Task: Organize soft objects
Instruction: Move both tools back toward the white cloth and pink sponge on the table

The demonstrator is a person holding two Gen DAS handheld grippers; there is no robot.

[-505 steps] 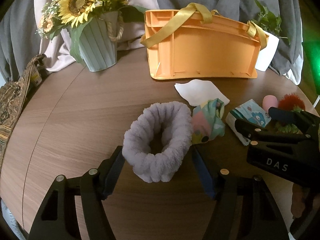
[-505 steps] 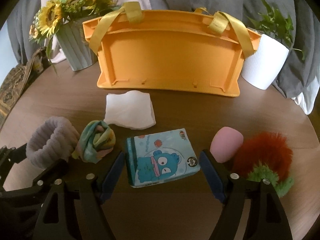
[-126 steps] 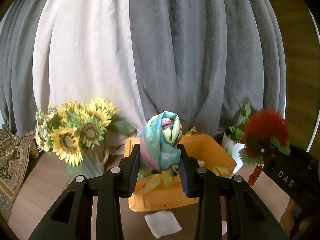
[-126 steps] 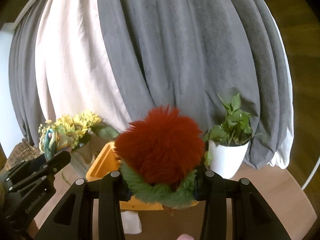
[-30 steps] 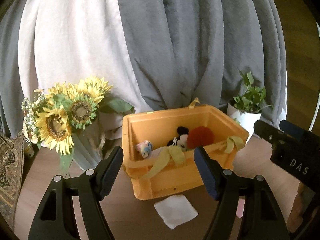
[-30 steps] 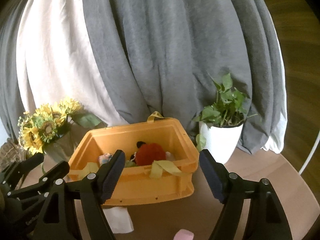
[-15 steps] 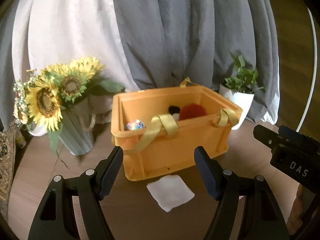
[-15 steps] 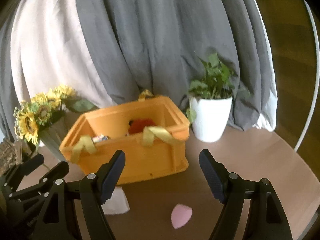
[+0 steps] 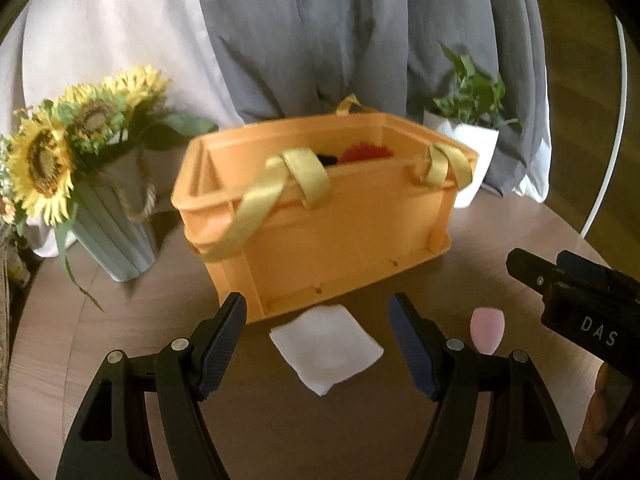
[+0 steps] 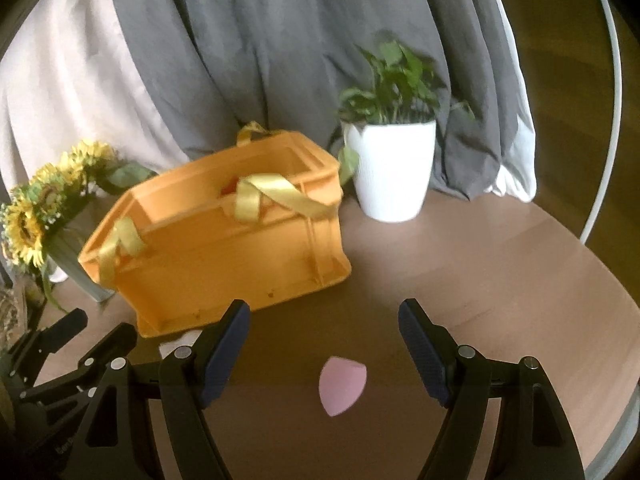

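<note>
An orange crate [image 9: 344,236] with yellow ribbon handles stands on the round wooden table; a red fluffy thing [image 9: 366,153] peeks over its rim. A white folded cloth [image 9: 325,348] lies in front of the crate, below and between the fingers of my open left gripper [image 9: 318,330]. A pink egg-shaped sponge [image 10: 342,385] lies on the table below my open right gripper [image 10: 323,340], whose jaws hold nothing. In the left wrist view the sponge [image 9: 486,330] lies right of the cloth, and the right gripper's black body [image 9: 576,300] shows at the right edge. The orange crate [image 10: 224,248] sits behind the sponge.
A ribbed vase of sunflowers [image 9: 72,184] stands left of the crate. A white pot with a green plant [image 10: 394,168] stands to its right. Grey and white curtains hang behind. The table's rim [image 10: 612,412] curves close on the right.
Both grippers have sunk toward the table and tipped down. The crate's inside is now mostly hidden behind its wall, and the cloth and sponge sit larger between the fingers.
</note>
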